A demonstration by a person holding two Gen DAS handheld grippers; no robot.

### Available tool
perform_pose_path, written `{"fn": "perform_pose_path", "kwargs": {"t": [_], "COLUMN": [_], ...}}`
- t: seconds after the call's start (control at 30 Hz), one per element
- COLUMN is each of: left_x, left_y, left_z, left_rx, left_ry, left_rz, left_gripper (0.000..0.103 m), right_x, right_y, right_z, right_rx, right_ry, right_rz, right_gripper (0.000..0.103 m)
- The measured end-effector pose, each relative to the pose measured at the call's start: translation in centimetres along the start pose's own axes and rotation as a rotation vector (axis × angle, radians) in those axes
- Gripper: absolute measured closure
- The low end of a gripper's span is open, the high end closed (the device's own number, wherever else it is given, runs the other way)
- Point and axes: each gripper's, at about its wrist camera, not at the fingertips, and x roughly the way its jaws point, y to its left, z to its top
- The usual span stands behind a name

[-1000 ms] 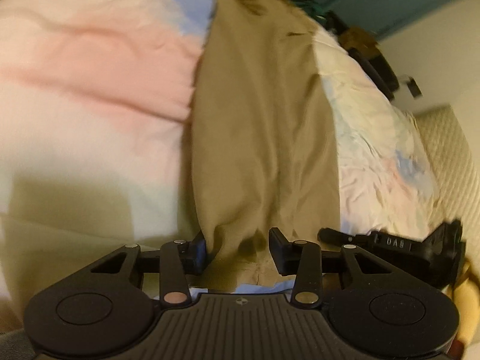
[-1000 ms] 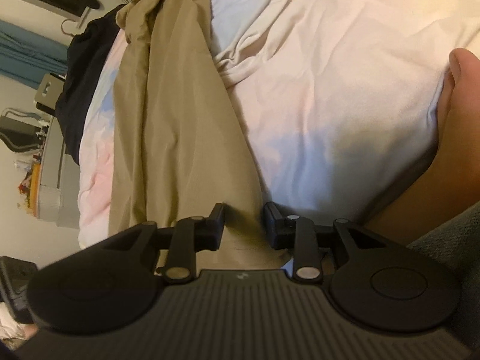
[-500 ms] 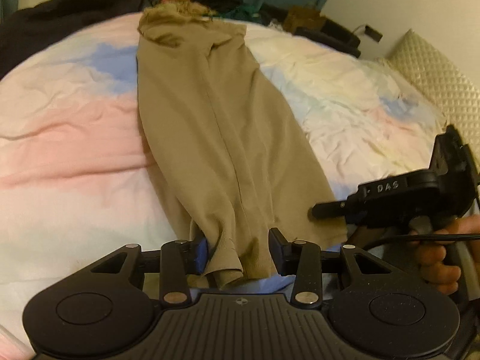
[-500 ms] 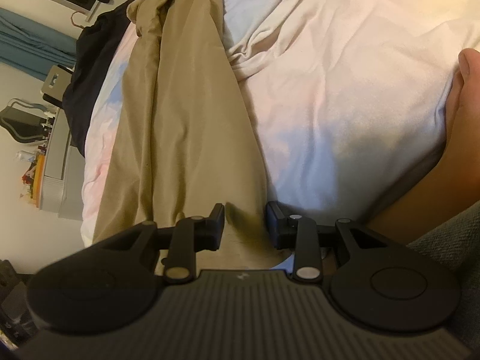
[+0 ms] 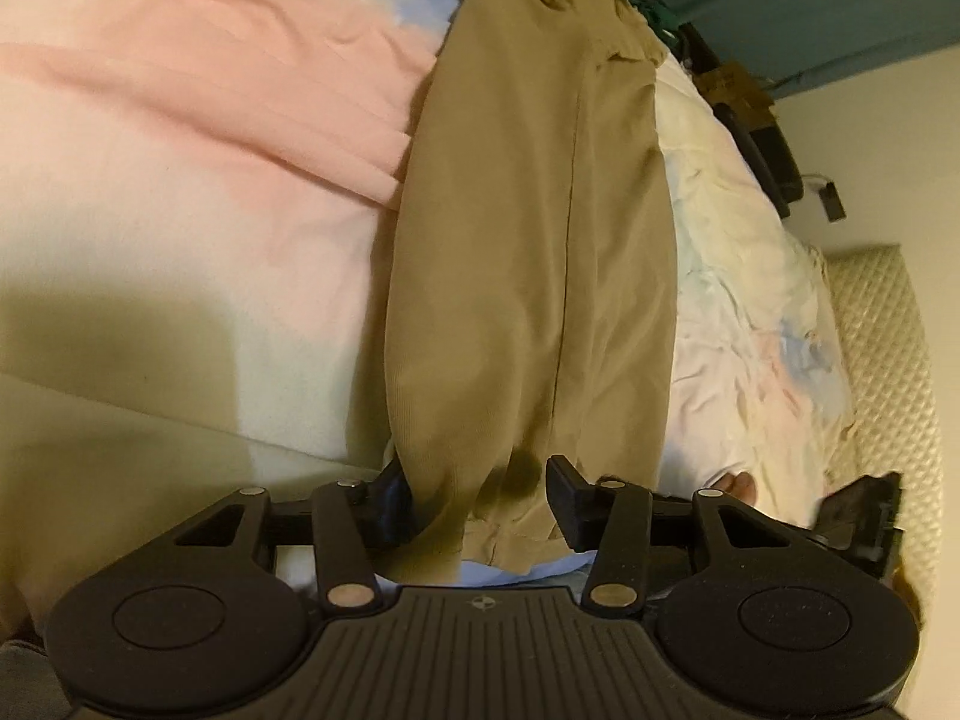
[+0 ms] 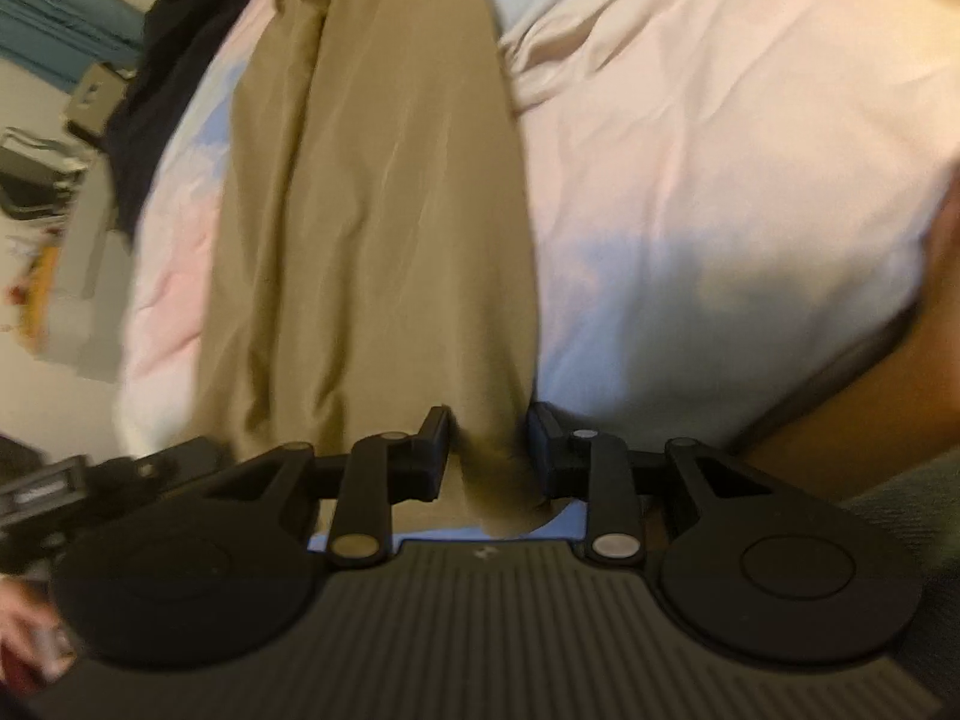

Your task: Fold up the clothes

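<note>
Tan trousers on rumpled pastel bedsheet

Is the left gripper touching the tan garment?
Touching. In the left wrist view the tan garment hem drapes between the left gripper and lies against its left finger.

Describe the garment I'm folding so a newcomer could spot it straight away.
Start at the bed's pastel sheet, blotched pink, blue and cream. A long tan garment lies stretched down its middle, its near hem between the fingers of the left claw and right claw. It is the only plain khaki cloth; the dark clothes lie at the far edge.
</note>
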Motion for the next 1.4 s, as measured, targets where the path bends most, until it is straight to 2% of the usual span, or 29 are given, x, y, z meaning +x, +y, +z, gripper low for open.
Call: {"fn": "perform_pose_path", "kwargs": {"t": [0.07,0.13,0.17,0.2,0.23,0.43,0.53,0.57,0.6,0.63,0.7,0.83,1.03,1.2,1.3,1.4], "left_x": [0.2,0.2,0.3,0.4,0.4,1.0,1.0,0.9,0.8,0.6,0.4,-0.2,-2.5,-6.0,-8.7,-10.7], "left_y": [-0.4,-0.4,-0.5,-0.5,-0.5,-1.2,-1.1,-1.0,-0.9,-0.7,-0.5,-0.6,-0.4,-2.2,-3.3,-4.6], "left_z": [-0.3,-0.4,-0.4,-0.5,-0.6,-0.8,-0.8,-0.8,-0.8,-0.8,-0.8,-0.8,-1.1,-1.4,-1.9,-3.2], "left_rx": [0.032,0.041,0.041,0.043,0.046,0.095,0.088,0.085,0.080,0.072,0.064,0.068,0.038,0.030,0.022,0.091], "left_ry": [-0.007,-0.013,-0.014,-0.015,-0.018,-0.016,-0.027,-0.034,-0.042,-0.049,-0.060,-0.090,-0.167,-0.303,-0.379,-0.451], "left_rz": [0.028,0.044,0.048,0.051,0.055,0.090,0.091,0.089,0.077,0.071,0.064,0.044,-0.073,-0.186,-0.216,-0.227], "left_gripper": [0.065,0.067,0.067,0.066,0.066,0.062,0.069,0.071,0.075,0.078,0.088,0.094,0.096,0.098,0.099,0.099], "right_x": [-0.7,-1.3,-1.6,-1.6,-1.5,0.3,0.3,0.1,0.0,-0.3,-0.6,-1.6,-4.8,-8.4,-10.3,-12.1], "right_y": [1.1,1.7,1.8,1.7,1.6,1.6,1.6,1.6,1.4,1.4,1.4,1.3,0.5,1.0,0.9,0.6], "right_z": [-0.8,-1.5,-1.7,-1.7,-1.6,-0.4,-0.5,-0.7,-0.8,-1.0,-1.1,-0.9,0.4,2.5,2.4,1.9], "right_rx": [-0.063,-0.104,-0.116,-0.119,-0.114,-0.071,-0.075,-0.075,-0.066,-0.066,-0.070,-0.046,0.027,0.045,0.027,0.009], "right_ry": [-0.065,-0.123,-0.141,-0.139,-0.130,-0.047,-0.029,-0.023,-0.020,-0.027,-0.034,-0.061,-0.153,-0.216,-0.241,-0.261], "right_rz": [-0.057,-0.103,-0.115,-0.111,-0.102,-0.061,-0.034,-0.015,0.001,0.000,0.018,0.069,0.197,0.283,0.302,0.316], "right_gripper": [0.071,0.070,0.059,0.045,0.040,0.034,0.043,0.057,0.067,0.071,0.089,0.094,0.094,0.094,0.094,0.094]}}
